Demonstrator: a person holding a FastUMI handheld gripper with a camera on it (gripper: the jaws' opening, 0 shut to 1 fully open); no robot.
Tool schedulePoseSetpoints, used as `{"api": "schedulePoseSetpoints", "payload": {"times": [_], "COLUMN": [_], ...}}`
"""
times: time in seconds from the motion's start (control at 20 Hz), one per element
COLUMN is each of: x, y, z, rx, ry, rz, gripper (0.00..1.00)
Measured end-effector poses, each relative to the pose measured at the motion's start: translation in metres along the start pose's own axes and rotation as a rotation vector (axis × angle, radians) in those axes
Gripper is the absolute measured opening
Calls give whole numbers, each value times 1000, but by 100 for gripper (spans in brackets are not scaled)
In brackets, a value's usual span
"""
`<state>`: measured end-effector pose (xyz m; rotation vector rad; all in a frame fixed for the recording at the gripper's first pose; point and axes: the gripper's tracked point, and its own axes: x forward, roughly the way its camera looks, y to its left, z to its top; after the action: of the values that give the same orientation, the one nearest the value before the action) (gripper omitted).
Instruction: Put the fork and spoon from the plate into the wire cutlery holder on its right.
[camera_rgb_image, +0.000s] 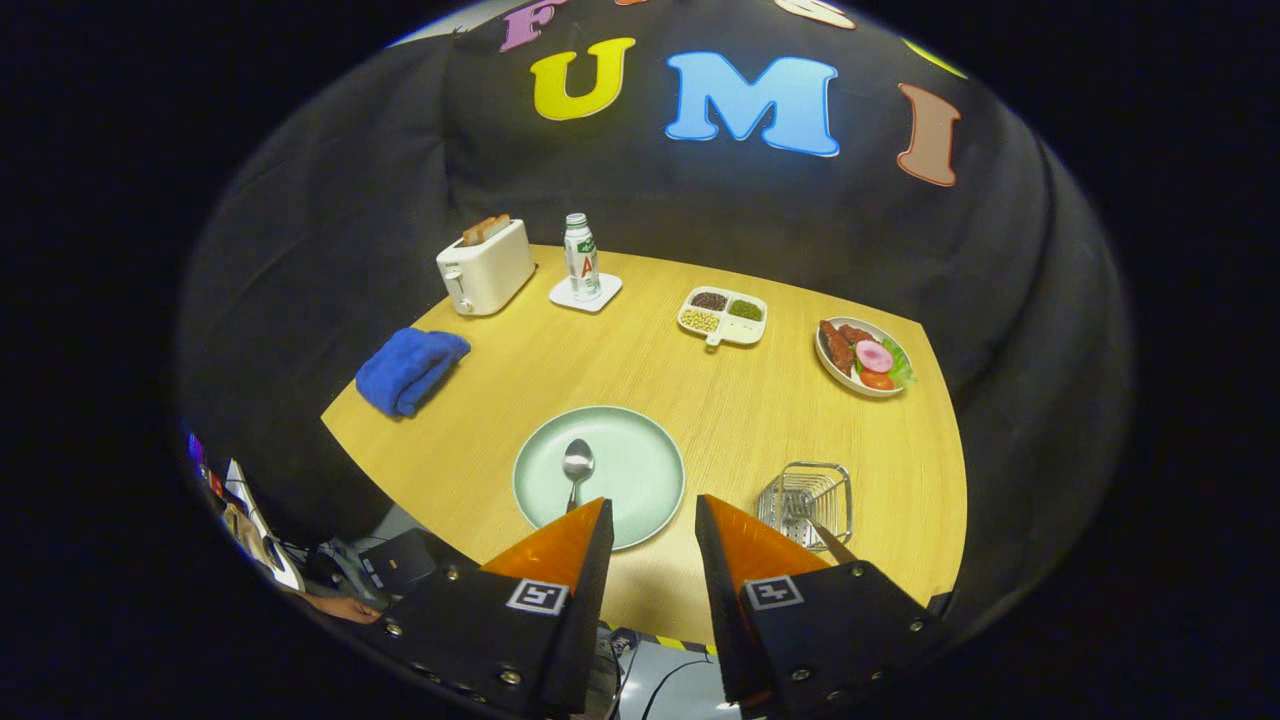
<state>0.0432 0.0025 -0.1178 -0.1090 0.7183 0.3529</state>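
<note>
Toaster (487, 268), bottle (581, 257) on coaster (585, 293), blue cloth (410, 368), divided bean dish (723, 315) and food plate (864, 357) sit across the table (700, 400).

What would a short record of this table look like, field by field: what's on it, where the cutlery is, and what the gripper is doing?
table: wooden top
plate: green plate, just ahead of the fingers
spoon: spoon lying on the plate
fork: something slanted sits in the holder; cannot tell if it is the fork
holder: wire cutlery holder, right of the plate
far side: toaster, bottle, blue cloth, divided dish, food plate
gripper: gripper open, holding nothing
</note>
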Motion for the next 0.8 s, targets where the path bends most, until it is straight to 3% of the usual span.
{"api": "schedulePoseSetpoints", "payload": {"times": [0.25, 0.8], "x": [16, 66], "y": [26, 53], "z": [-9, -64], "rx": [15, -11], "ry": [-10, 58], "rz": [41, 33], "gripper": [50, 50]}}
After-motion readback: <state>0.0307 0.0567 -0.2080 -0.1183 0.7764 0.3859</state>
